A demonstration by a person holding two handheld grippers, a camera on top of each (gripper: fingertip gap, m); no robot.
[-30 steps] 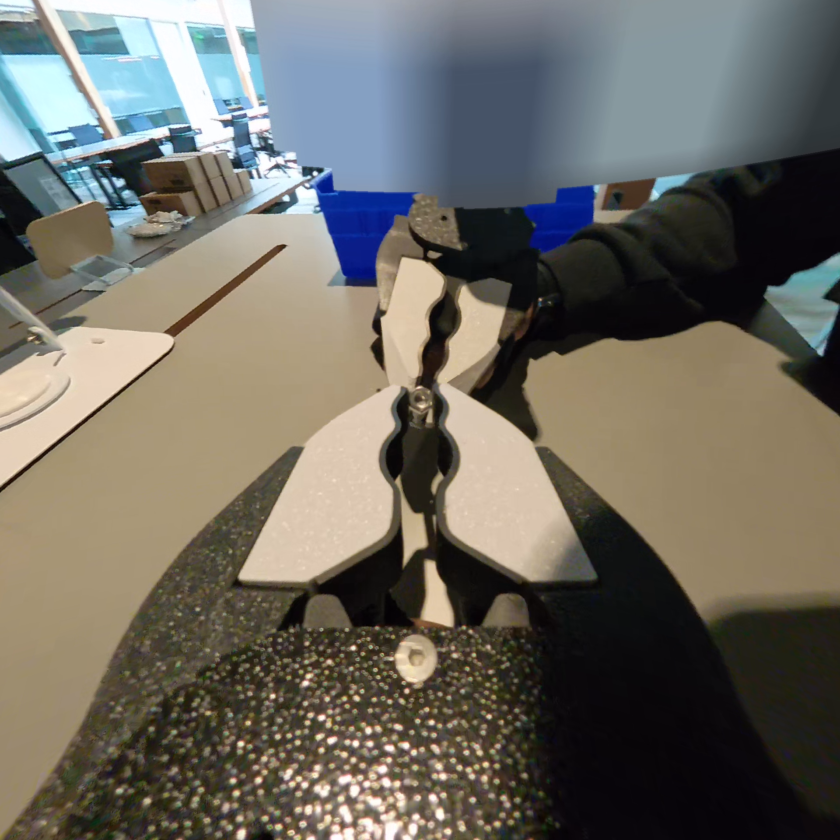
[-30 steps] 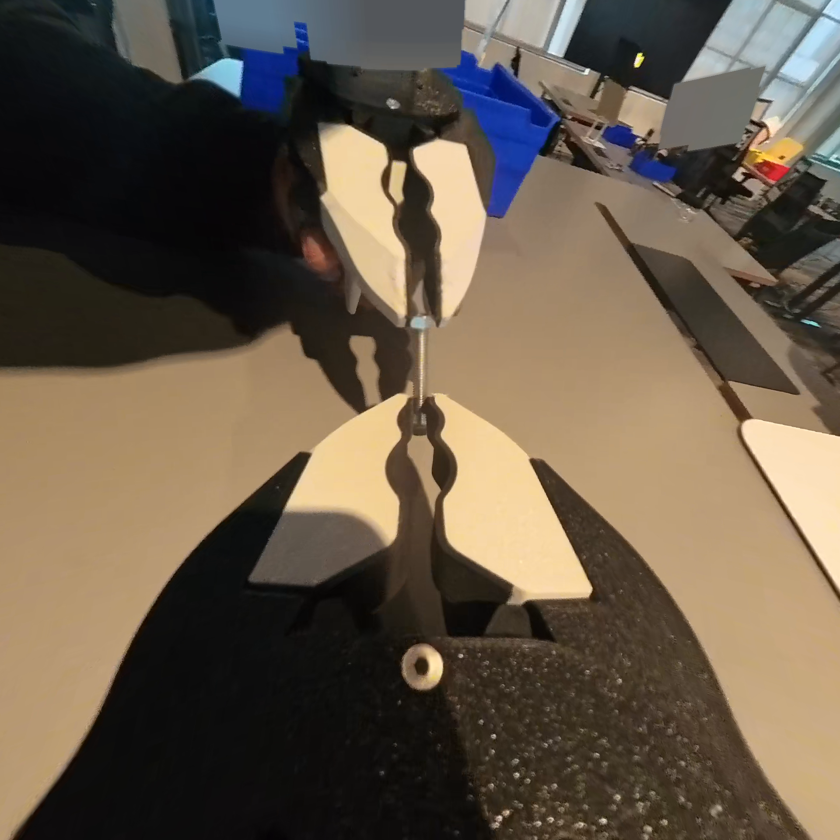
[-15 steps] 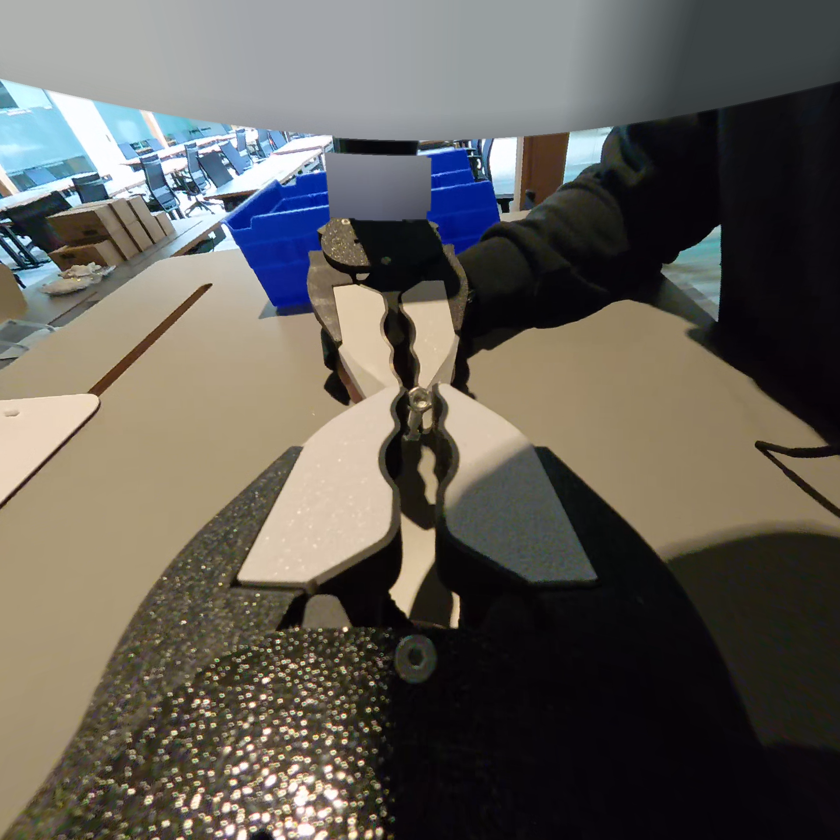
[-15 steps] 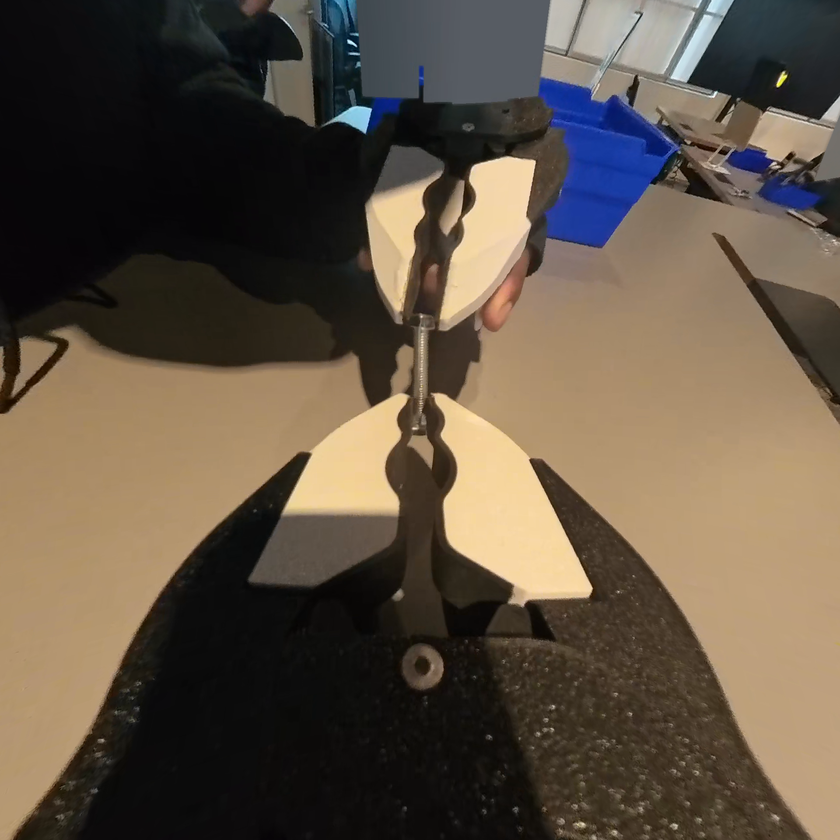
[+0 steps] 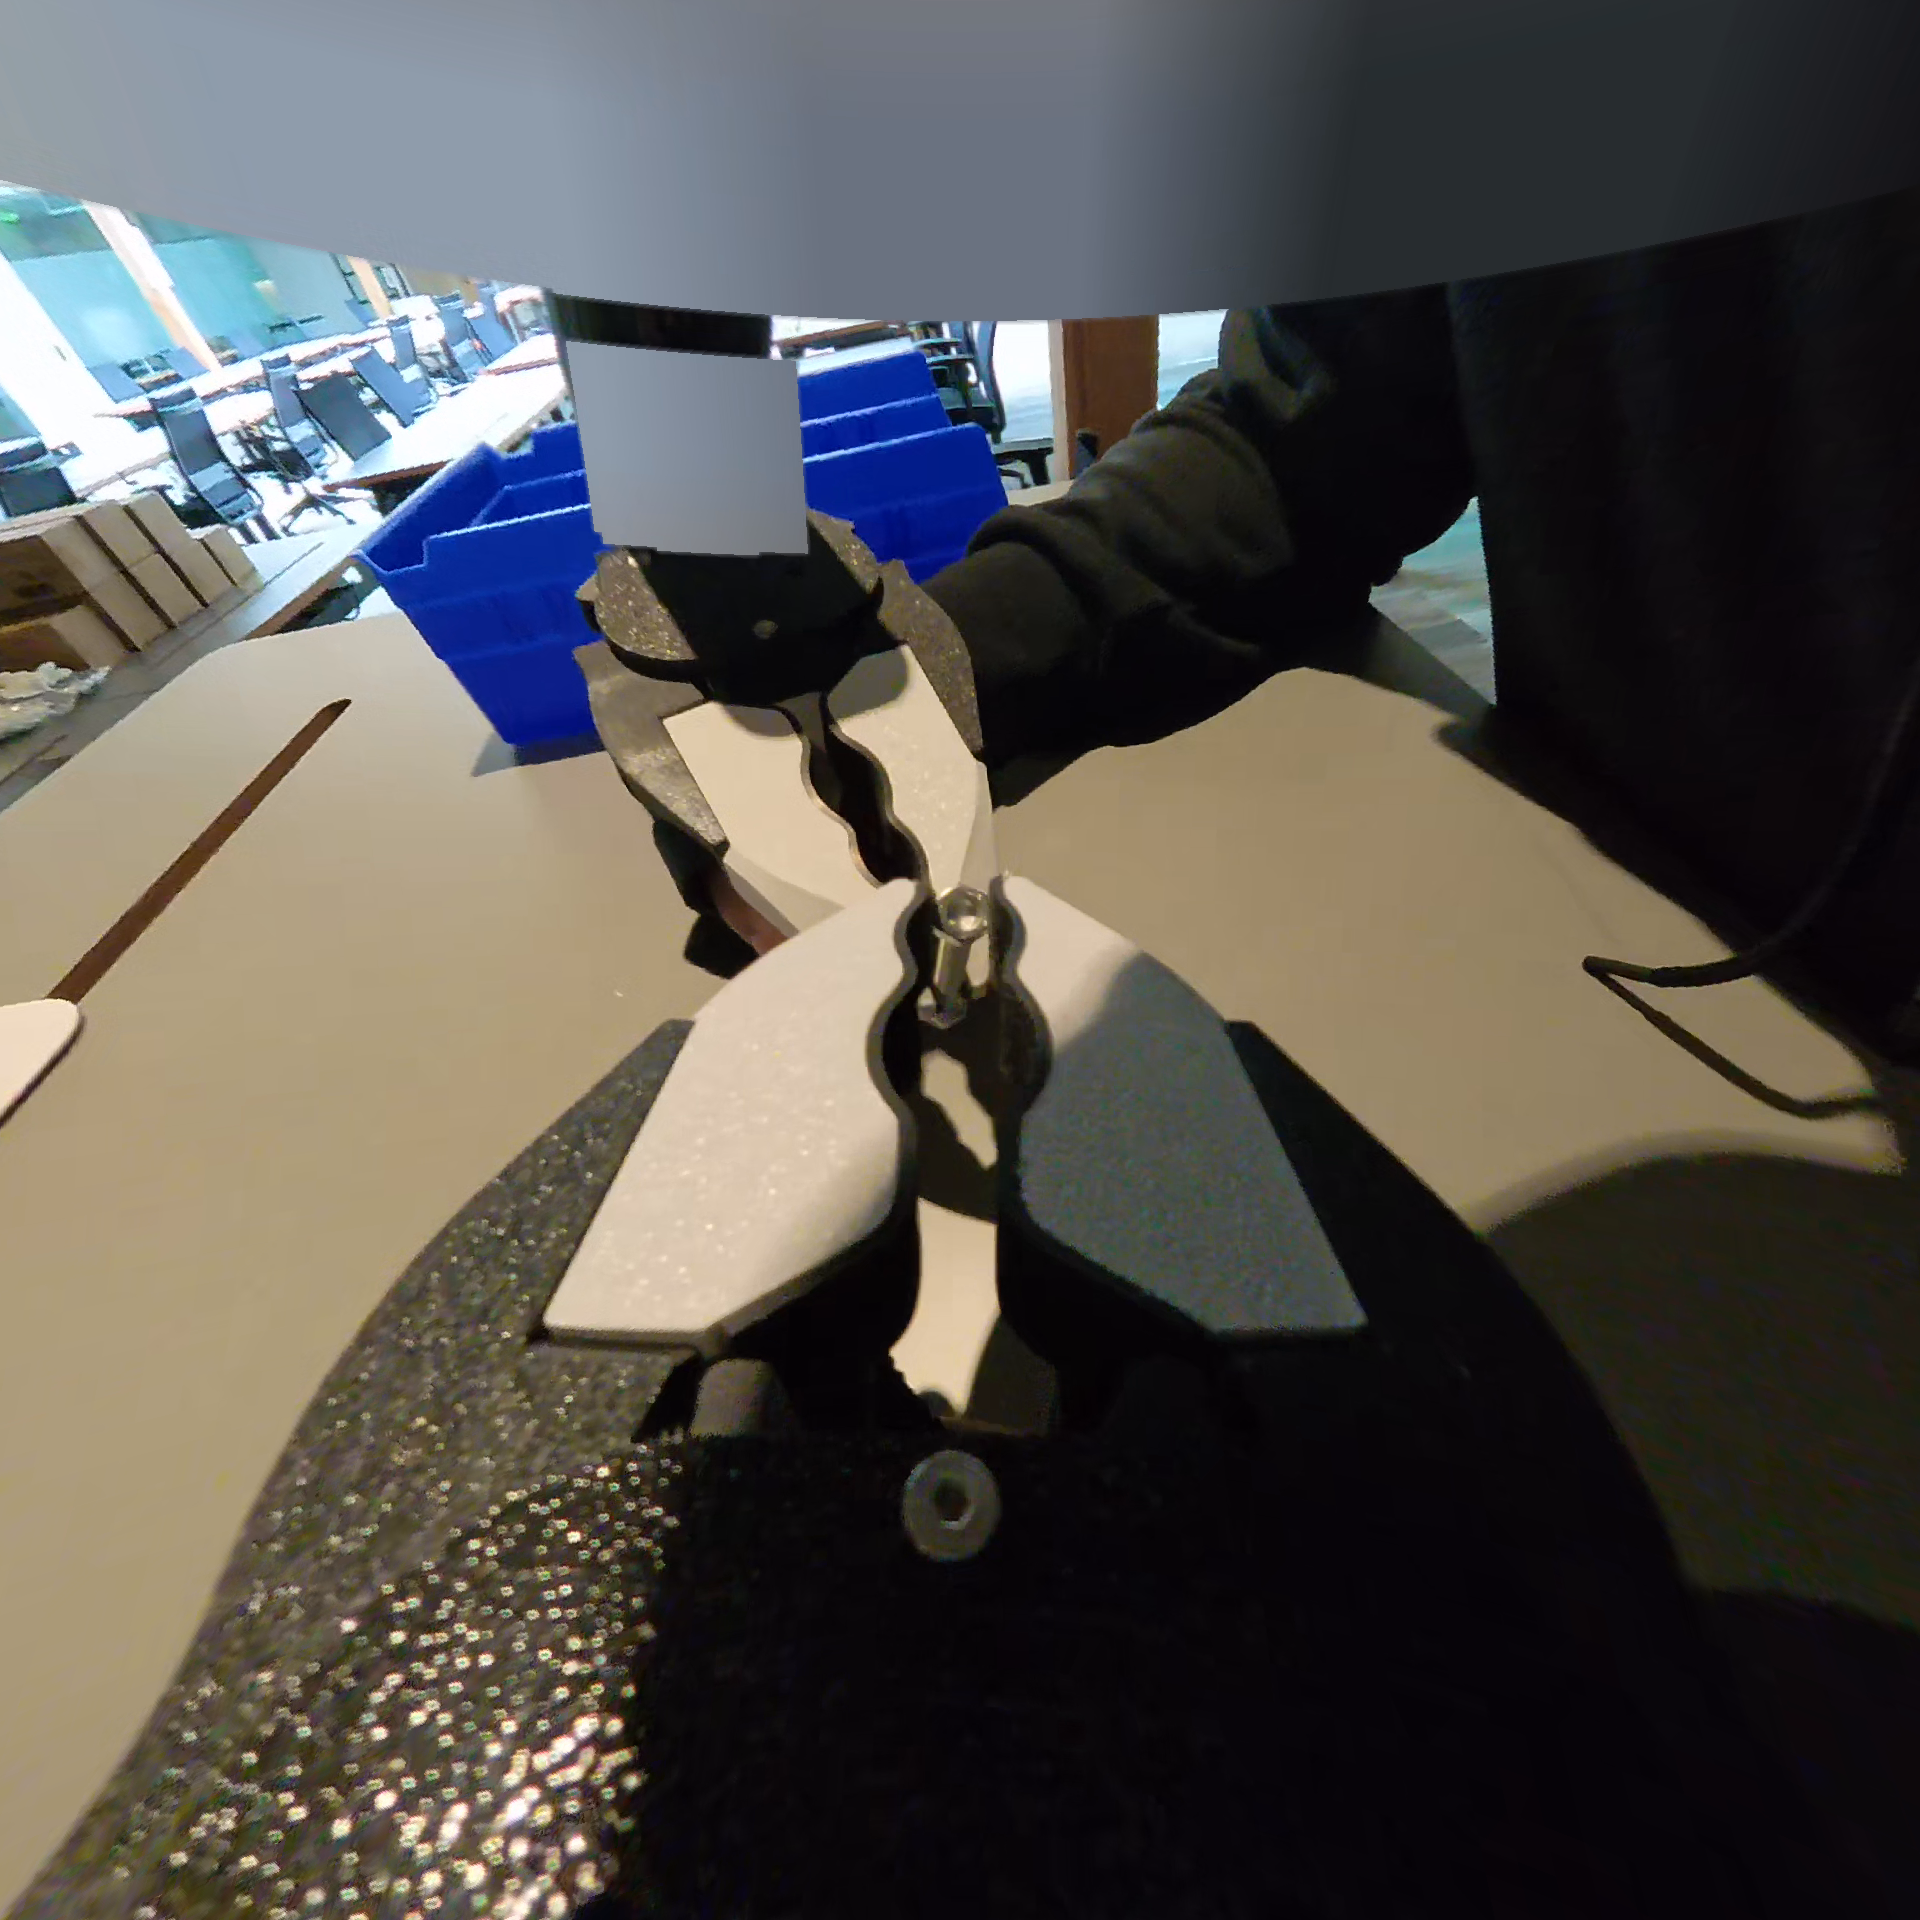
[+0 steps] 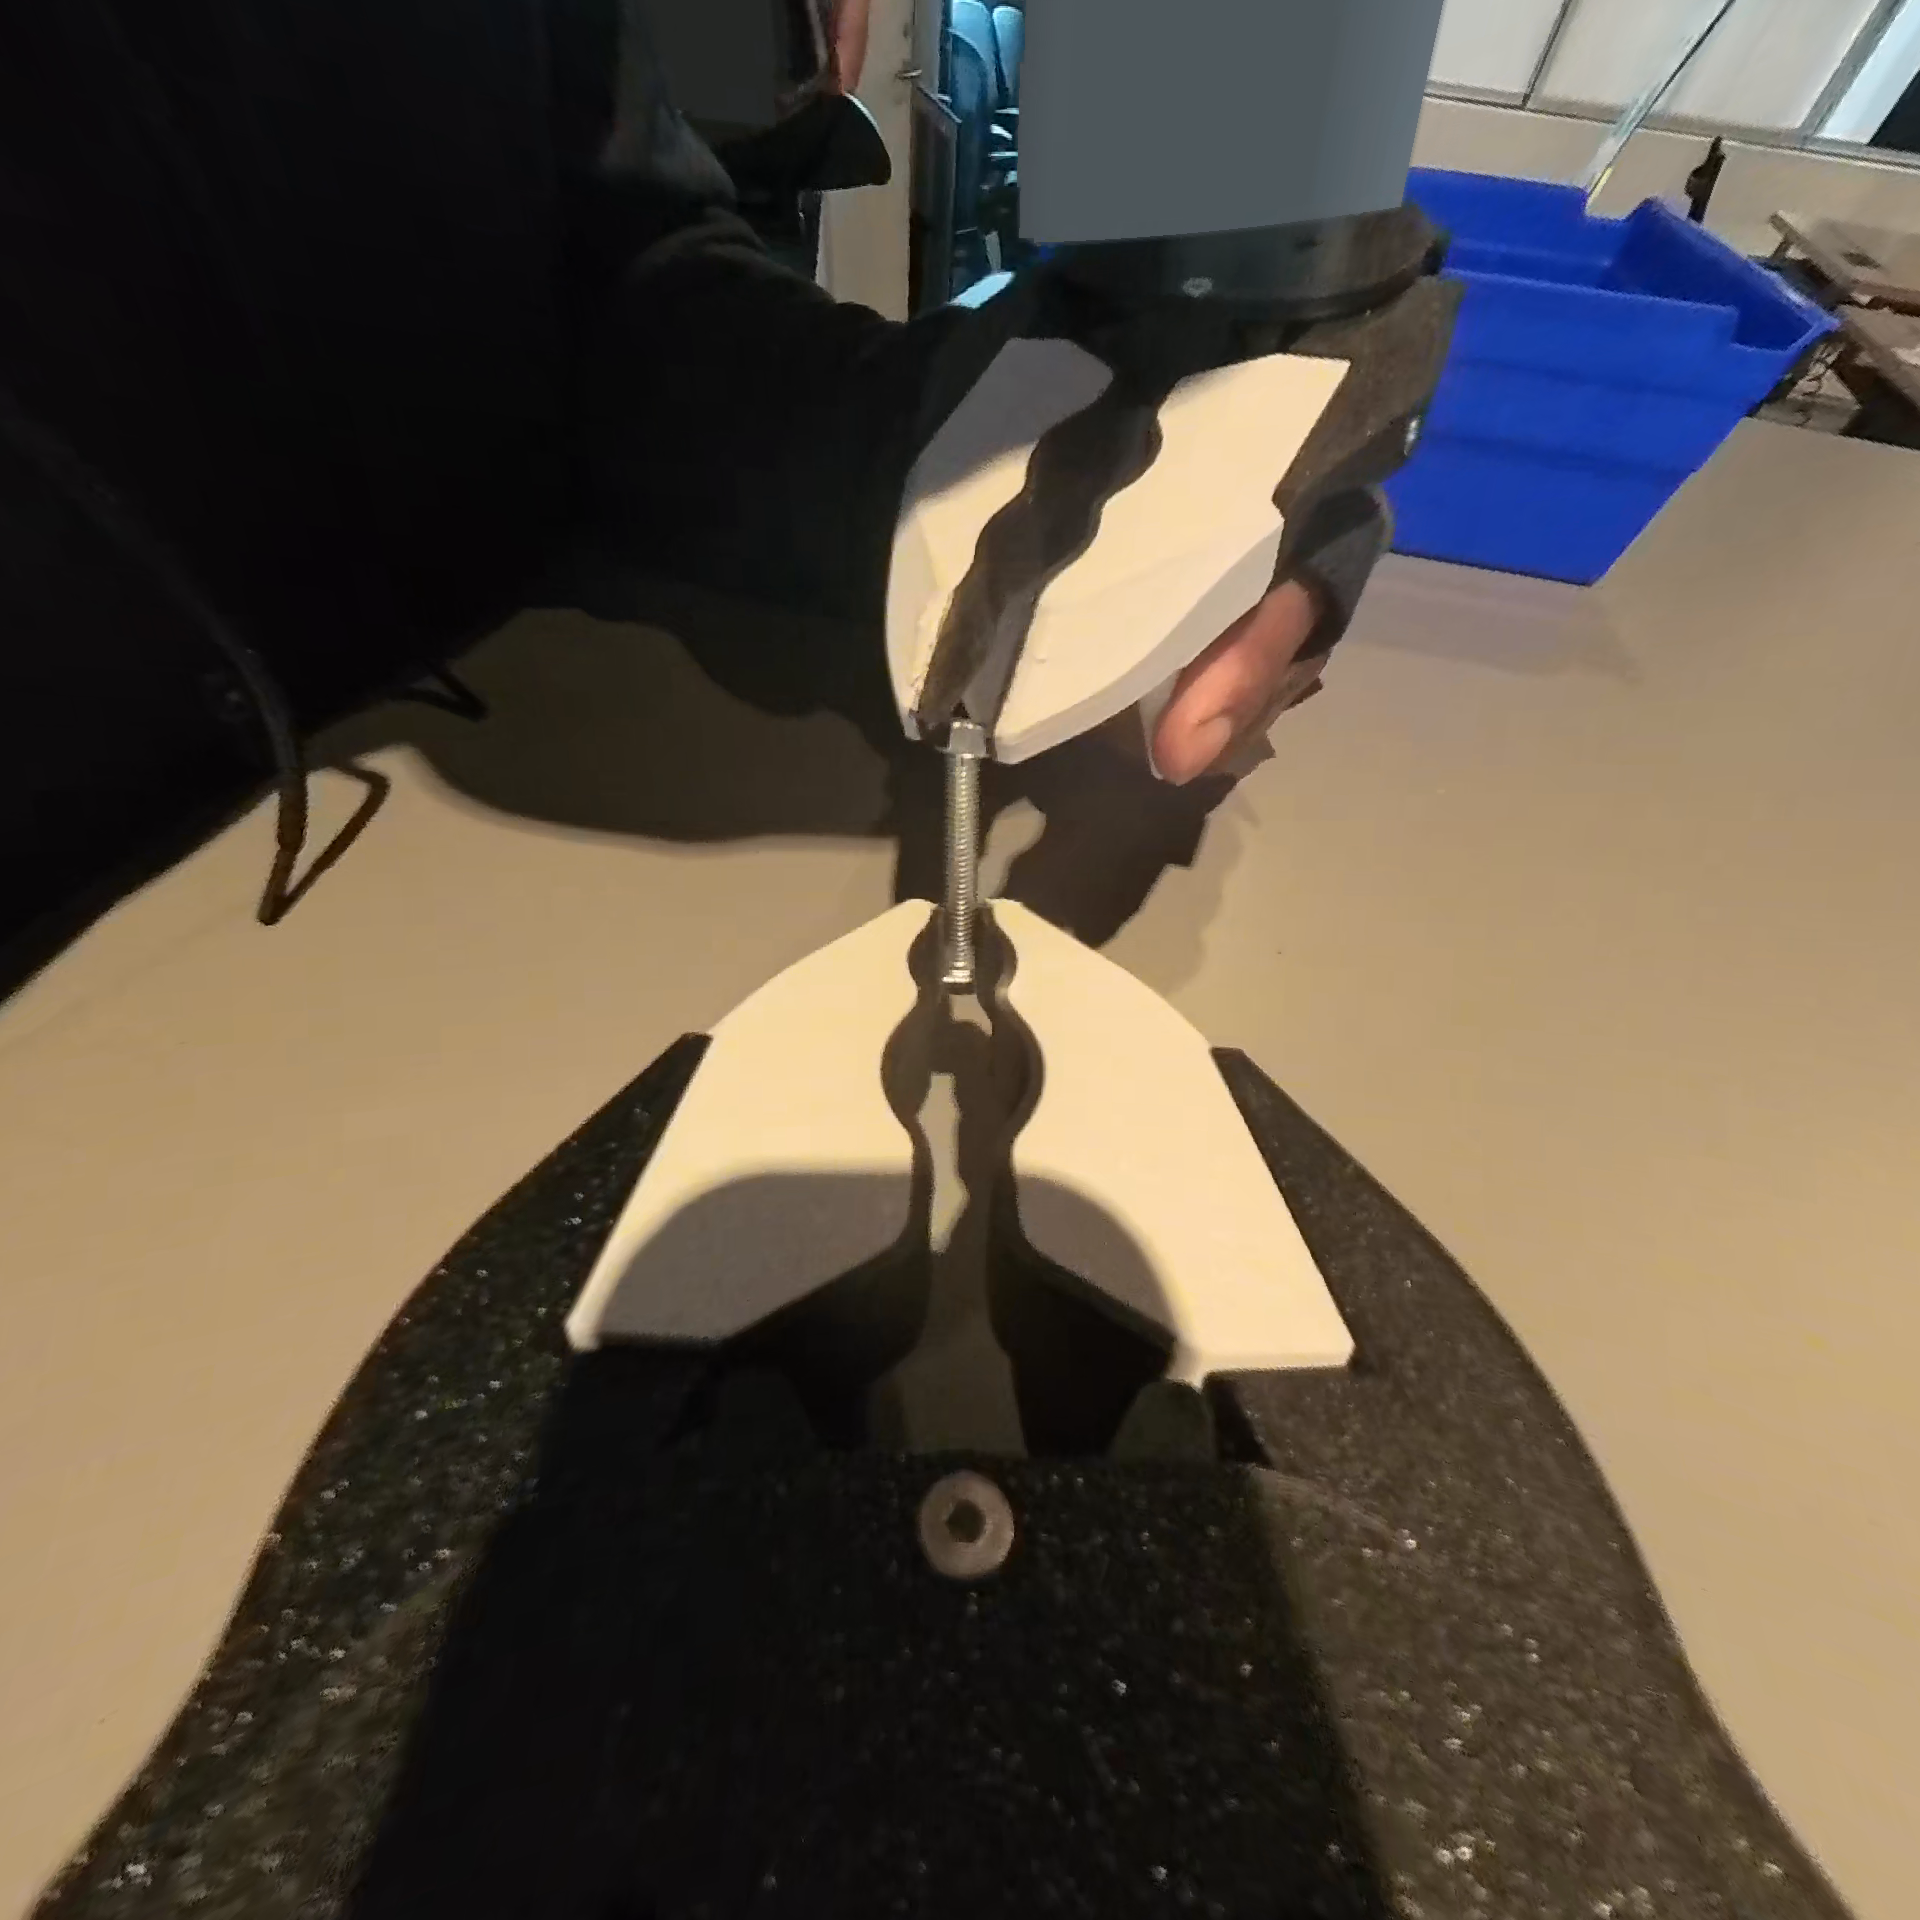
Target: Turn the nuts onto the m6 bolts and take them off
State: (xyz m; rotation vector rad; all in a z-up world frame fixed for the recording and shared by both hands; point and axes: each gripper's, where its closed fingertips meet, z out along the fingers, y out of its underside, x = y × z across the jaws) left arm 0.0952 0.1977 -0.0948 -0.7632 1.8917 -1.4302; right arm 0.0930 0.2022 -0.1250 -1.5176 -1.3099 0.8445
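Note:
A threaded bolt point(image 6: 958, 831) spans the gap between my two grippers above the grey table point(image 6: 1507, 935). My right gripper point(image 6: 961, 920) is shut on the bolt's near end. My left gripper point(image 6: 958, 722) faces it, rolled to one side, and is shut on the hex nut point(image 6: 964, 740) at the bolt's far end. In the left wrist view my left gripper point(image 5: 956, 904) pinches the nut point(image 5: 961, 914) at its tips, with a short metal stub running back between the fingers. The right gripper point(image 5: 948, 881) meets it tip to tip; the shaft between them is hidden there.
Blue bins point(image 5: 499, 623) stand at the table's far side and also show in the right wrist view point(image 6: 1558, 416). A person's dark sleeve point(image 5: 1195, 603) reaches in from the right. A black cable point(image 5: 1714, 1039) lies on the table. A white board point(image 5: 31, 1039) is at the left edge.
Both grippers kept their hold. The left gripper has rolled around the bolt's axis, so each gripper appears more tilted in the other's view. The background has shifted sideways.

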